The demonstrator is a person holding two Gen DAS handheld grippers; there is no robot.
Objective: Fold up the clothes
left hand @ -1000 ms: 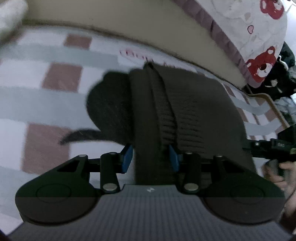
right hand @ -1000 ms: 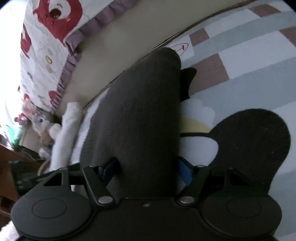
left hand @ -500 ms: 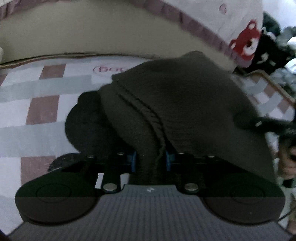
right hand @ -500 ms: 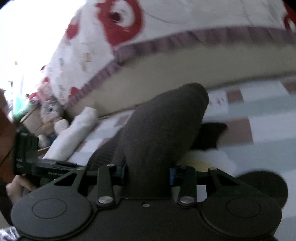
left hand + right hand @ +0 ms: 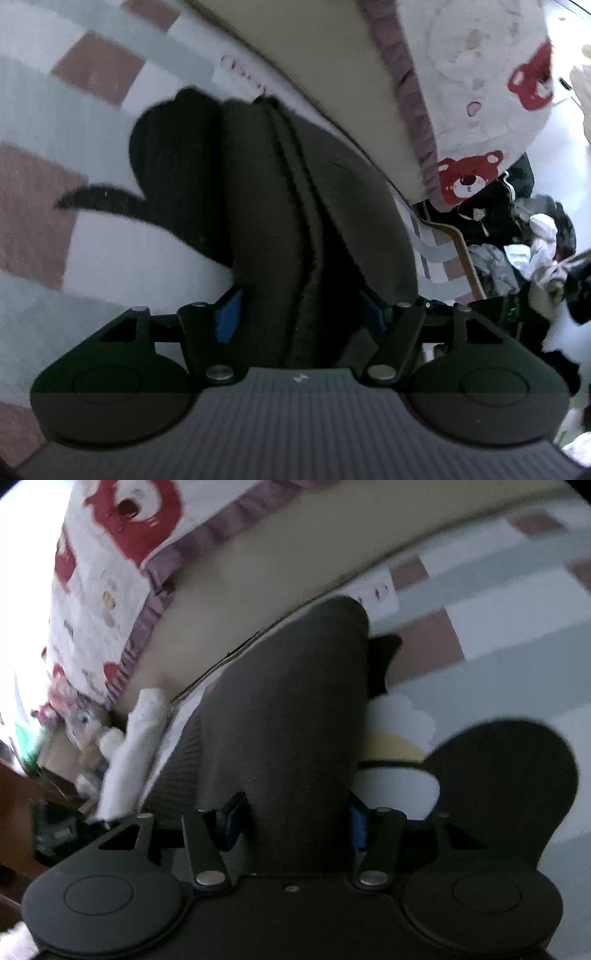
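Both grippers letting go of the folded sweater

Left gripper [image 5: 301, 314] and right gripper [image 5: 291, 818] jaws are opening around the dark sweater [image 5: 295, 709] (pads just clearing it); catching knit could undo the fold.

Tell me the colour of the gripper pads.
Blue pads, clearest in the right wrist view, flanking the dark knit garment.
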